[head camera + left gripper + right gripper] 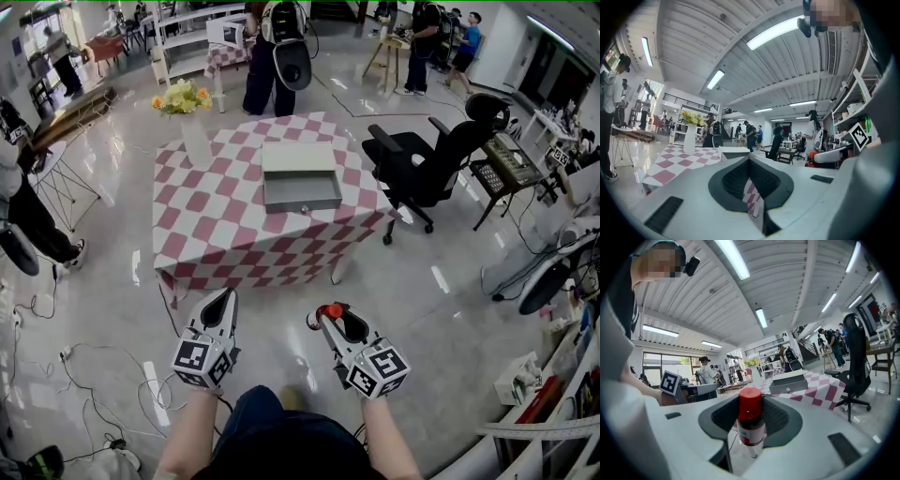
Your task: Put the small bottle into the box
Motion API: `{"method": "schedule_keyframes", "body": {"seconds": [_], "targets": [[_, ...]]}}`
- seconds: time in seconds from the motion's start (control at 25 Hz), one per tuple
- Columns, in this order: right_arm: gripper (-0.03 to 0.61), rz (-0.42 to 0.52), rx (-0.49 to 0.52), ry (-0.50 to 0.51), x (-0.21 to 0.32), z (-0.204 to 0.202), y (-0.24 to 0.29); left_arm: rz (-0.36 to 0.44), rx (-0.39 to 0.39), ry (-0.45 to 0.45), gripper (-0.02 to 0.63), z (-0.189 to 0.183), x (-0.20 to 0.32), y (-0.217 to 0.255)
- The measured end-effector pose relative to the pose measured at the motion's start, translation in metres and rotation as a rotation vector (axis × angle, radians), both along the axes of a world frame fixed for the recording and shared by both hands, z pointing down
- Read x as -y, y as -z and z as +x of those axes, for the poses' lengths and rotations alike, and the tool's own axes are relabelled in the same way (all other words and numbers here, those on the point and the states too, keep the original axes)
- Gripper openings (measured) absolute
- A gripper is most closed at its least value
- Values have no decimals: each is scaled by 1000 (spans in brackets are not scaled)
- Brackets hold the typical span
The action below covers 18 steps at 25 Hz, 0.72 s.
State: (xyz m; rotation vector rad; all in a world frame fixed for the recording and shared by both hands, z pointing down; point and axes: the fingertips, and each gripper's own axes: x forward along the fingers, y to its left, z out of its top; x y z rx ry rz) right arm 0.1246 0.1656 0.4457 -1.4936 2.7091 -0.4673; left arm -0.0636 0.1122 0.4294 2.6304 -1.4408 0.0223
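The right gripper [330,315] has its jaws clamped on the small bottle [751,420], red cap up. The left gripper [223,300] carries nothing, its jaws together. The open box [301,190] sits on the checked table [216,239], well apart from both at 12 o'clock. The pads seem to bear only on the bottle's narrow body, so a jolt on the way could tilt it or drop it to the floor. At the table, too low an approach could knock the bottle against the box's front wall.

Red-capped small bottle [751,420], grey box [303,202], pink-and-white checked tablecloth [216,234], yellow flowers [181,97], white vase [197,141]
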Motion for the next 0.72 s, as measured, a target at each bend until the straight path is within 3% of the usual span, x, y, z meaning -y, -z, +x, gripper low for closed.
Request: {"method": "schedule_keyframes", "body": {"seconds": [0.44,0.72], "targets": [[147,-25,36,0,32,4,-6,-12,4,31,6,-7,25,-2],[147,-31,35,0,68,9,-4,-25,-12,29,6,0,67,-7]]}}
